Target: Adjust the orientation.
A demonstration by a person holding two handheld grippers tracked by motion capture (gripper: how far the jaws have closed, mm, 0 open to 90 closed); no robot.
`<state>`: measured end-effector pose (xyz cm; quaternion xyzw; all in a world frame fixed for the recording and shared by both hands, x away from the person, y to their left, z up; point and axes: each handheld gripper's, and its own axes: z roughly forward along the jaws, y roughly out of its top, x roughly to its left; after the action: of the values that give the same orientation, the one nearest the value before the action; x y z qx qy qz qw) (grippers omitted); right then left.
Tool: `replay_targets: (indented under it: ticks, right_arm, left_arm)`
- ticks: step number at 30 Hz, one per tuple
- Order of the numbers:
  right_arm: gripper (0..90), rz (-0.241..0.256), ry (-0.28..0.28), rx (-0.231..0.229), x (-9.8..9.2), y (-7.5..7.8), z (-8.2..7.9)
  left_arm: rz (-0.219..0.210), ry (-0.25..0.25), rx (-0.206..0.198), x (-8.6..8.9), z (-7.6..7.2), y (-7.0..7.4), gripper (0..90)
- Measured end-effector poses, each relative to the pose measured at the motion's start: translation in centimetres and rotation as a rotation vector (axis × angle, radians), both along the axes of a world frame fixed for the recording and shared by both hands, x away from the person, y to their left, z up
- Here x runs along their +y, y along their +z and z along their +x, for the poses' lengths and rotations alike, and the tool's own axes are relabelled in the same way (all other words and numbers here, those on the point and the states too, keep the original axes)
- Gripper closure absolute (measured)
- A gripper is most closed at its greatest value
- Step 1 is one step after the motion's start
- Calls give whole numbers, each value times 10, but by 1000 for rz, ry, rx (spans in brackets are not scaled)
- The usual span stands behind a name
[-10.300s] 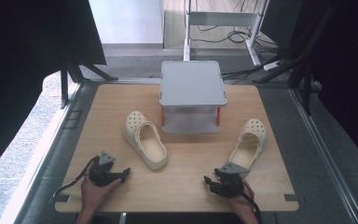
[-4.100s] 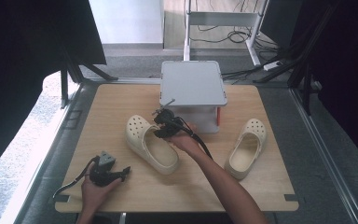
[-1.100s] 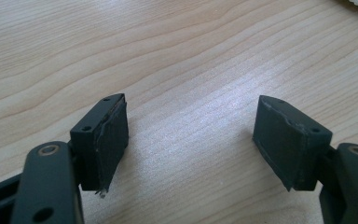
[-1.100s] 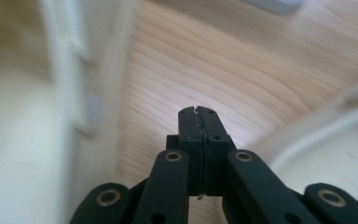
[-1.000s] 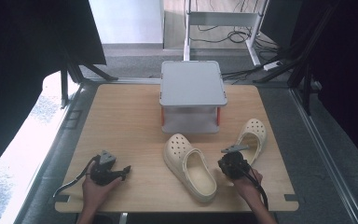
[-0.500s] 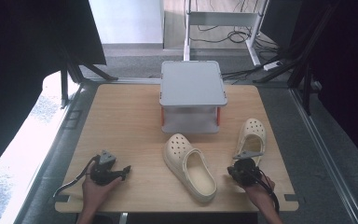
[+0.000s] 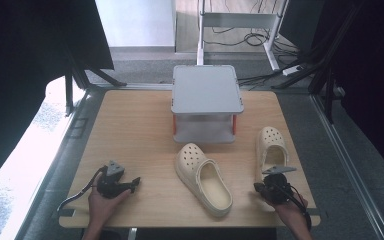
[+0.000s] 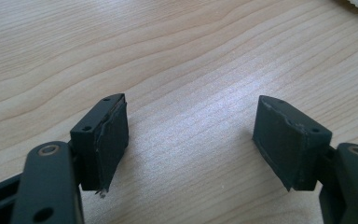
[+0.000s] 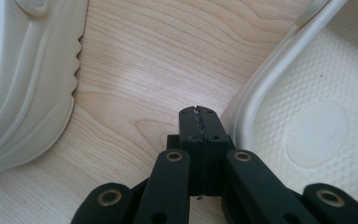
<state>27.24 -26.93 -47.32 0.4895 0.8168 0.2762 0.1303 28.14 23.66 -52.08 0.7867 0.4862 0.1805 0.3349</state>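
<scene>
The right gripper (image 9: pixel 199 111) was pressed together, empty, its tip just left of the right clog's (image 9: pixel 317 107) heel rim. That foam clog looked light, springy and grippy; its rim seemed best to pinch. The left gripper (image 8: pixel 191 135) sat spread over bare surface (image 8: pixel 168 56).

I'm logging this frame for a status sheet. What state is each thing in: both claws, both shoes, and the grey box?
Left claw: open, empty, over bare wood.
Right claw: shut, holding nothing, between the two shoes.
Middle shoe: upright on its sole, toe toward the box, free.
Right shoe: upright, toe pointing away from the person, free.
Grey box: lid on, standing at the table's far side.
</scene>
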Motion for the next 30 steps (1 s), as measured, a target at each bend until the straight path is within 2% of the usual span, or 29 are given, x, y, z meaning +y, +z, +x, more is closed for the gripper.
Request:
replay_targets:
  ticks: [11, 16, 30]
  right_arm:
    - [900, -25, -4, 34, -6, 3, 1]
    - [900, -44, -19, 41, -17, 4, -2]
    - [900, -42, -68, 52, -42, 5, -7]
  left_arm:
    - [0, -1, 0, 0, 2, 0, 269]
    - [1, -3, 1, -1, 4, 0, 268]
    - [5, -4, 0, -3, 6, 0, 267]
